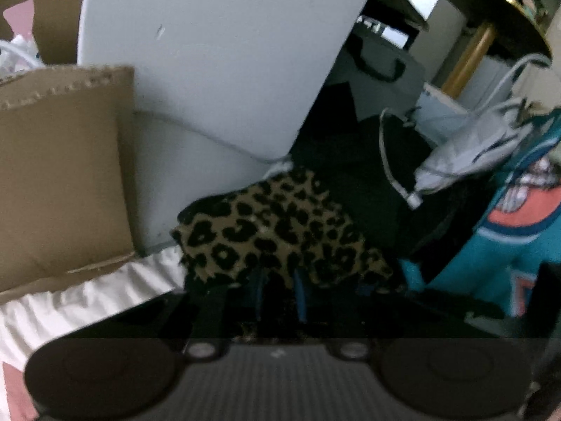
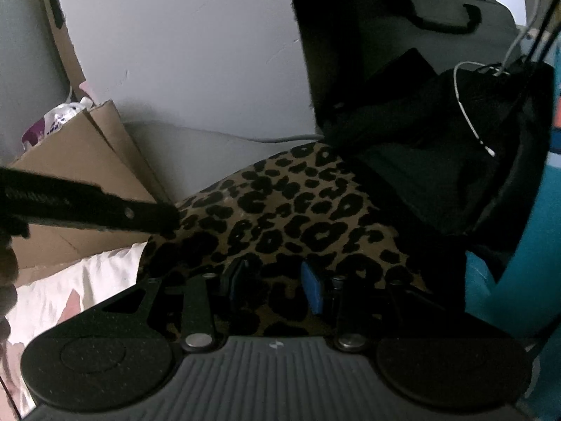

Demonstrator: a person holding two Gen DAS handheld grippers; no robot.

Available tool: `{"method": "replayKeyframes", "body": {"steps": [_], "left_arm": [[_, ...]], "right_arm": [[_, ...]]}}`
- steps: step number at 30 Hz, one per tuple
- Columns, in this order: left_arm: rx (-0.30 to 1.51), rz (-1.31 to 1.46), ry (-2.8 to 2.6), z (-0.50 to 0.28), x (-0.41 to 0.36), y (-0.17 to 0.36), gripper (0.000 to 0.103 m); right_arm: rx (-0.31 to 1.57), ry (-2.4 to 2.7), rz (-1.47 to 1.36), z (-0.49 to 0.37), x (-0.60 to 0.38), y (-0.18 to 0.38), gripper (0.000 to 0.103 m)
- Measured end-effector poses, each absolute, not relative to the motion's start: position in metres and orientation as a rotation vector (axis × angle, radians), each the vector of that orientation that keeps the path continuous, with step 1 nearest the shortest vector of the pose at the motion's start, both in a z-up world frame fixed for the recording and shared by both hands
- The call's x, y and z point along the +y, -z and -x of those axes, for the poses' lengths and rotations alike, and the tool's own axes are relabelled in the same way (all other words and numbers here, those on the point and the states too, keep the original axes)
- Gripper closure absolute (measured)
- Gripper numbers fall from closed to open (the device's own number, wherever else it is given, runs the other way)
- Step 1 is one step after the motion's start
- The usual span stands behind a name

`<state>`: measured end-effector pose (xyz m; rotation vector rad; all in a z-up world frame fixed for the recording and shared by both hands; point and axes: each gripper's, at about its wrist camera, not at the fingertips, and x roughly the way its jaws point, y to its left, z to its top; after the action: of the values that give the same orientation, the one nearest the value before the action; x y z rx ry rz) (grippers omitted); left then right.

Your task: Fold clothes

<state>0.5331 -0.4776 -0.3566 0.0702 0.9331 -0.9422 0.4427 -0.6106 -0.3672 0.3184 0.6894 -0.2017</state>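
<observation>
A white sheet (image 1: 105, 291) covers the bed beside a cardboard box (image 1: 59, 175), and no writing can be read anywhere. The left gripper (image 1: 278, 291) pinches the leopard-print garment (image 1: 280, 231), which spreads just ahead of its jaws. The right gripper (image 2: 277, 280) has cloth between its blue pads (image 2: 312, 291); whether they clamp it cannot be told.

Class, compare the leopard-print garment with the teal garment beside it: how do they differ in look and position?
1. The leopard-print garment is tan with black spots; the teal garment is plain teal with an orange, white-edged graphic.
2. The leopard-print garment lies directly ahead of both tongs, the right tongs straddling its near edge; the teal garment sits off to the right.
3. The leopard-print garment borders the white bedding; the teal one does not.

Both are crumpled, not yet folded.
</observation>
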Motion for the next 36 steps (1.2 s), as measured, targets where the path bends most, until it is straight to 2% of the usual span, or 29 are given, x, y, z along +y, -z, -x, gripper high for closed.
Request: {"method": "replayKeyframes", "body": {"steps": [6, 16, 18, 26, 36], "left_arm": [[0.962, -0.217, 0.897, -0.534, -0.491, 0.391, 0.084], [0.927, -0.222, 0.894, -0.531, -0.490, 0.379, 0.083], [0.924, -0.234, 0.898, -0.528, -0.489, 0.373, 0.075], [0.848, -0.245, 0.948, -0.503, -0.482, 0.356, 0.074], [0.892, -0.216, 0.979, -0.483, -0.476, 0.381, 0.073]], "right_arm": [[0.698, 0.203, -0.281, -0.452, -0.615, 0.377, 0.059], [0.709, 0.279, -0.252, -0.455, -0.633, 0.380, 0.056], [0.719, 0.308, -0.236, -0.451, -0.637, 0.382, 0.056], [0.680, 0.329, -0.282, -0.419, -0.628, 0.377, 0.056], [0.691, 0.223, -0.256, -0.396, -0.590, 0.388, 0.055]]}}
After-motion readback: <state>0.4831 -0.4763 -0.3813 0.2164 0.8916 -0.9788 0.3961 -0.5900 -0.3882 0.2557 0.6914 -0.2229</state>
